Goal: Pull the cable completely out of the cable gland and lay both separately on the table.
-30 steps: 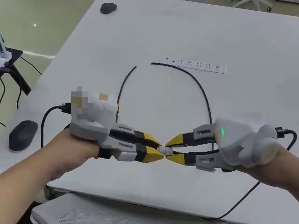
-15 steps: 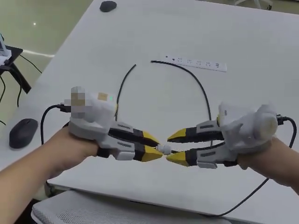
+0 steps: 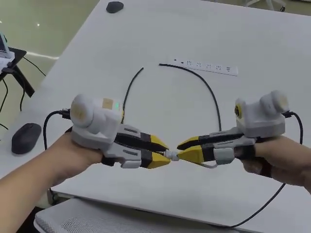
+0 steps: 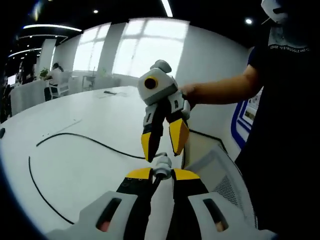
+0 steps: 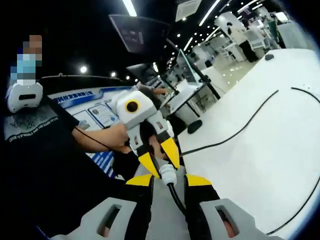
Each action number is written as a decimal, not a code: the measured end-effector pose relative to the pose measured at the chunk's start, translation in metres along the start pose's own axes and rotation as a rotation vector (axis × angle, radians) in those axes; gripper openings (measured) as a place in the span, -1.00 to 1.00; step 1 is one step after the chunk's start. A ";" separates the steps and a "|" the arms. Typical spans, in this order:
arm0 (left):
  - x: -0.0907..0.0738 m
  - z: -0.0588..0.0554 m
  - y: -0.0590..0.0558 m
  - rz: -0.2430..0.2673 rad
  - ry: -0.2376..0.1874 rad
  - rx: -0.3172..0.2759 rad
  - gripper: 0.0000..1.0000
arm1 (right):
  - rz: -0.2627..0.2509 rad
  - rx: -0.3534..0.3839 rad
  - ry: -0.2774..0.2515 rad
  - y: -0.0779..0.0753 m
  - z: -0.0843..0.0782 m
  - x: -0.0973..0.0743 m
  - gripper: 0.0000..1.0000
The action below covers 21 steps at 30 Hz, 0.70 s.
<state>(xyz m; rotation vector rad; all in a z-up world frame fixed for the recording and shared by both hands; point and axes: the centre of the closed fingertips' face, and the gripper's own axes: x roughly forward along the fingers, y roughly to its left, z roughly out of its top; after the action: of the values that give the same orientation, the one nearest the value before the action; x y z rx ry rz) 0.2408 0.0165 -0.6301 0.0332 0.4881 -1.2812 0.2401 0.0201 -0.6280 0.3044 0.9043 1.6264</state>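
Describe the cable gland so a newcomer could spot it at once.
Above the near edge of the white table, the left gripper and right gripper meet tip to tip. The cable gland is the small pale knob between their yellow tips, held in the left jaws. Unlike the long black cable behind, it is short and light.

A black cable (image 5: 176,196) is seen running between the yellow-tipped jaws of the right gripper (image 5: 170,180) to a white cable gland (image 5: 167,174) just ahead of them; whether it is pressed by them cannot be told. The gland is pinched by the left gripper (image 5: 165,170), which is pointed back from straight ahead. Ahead and to the right, black cords (image 5: 235,132) are laid across a white table (image 5: 260,160).
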 end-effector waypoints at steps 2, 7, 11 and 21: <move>0.000 0.000 0.000 -0.001 0.003 0.005 -0.70 | 0.003 -0.001 0.004 -0.001 -0.002 0.002 -0.61; 0.000 -0.002 0.001 0.000 0.009 0.008 -0.70 | 0.030 0.017 0.012 0.003 -0.006 0.005 -0.69; 0.000 -0.002 0.002 0.001 0.010 0.007 -0.70 | 0.039 0.019 0.011 0.004 -0.007 0.005 -0.77; 0.001 -0.002 0.002 0.002 0.014 -0.014 -0.70 | 0.013 -0.110 0.018 0.005 -0.007 0.005 -0.84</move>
<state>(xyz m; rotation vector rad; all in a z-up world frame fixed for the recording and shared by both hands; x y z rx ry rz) 0.2416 0.0164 -0.6332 0.0305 0.5087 -1.2759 0.2310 0.0221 -0.6307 0.2205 0.8246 1.6863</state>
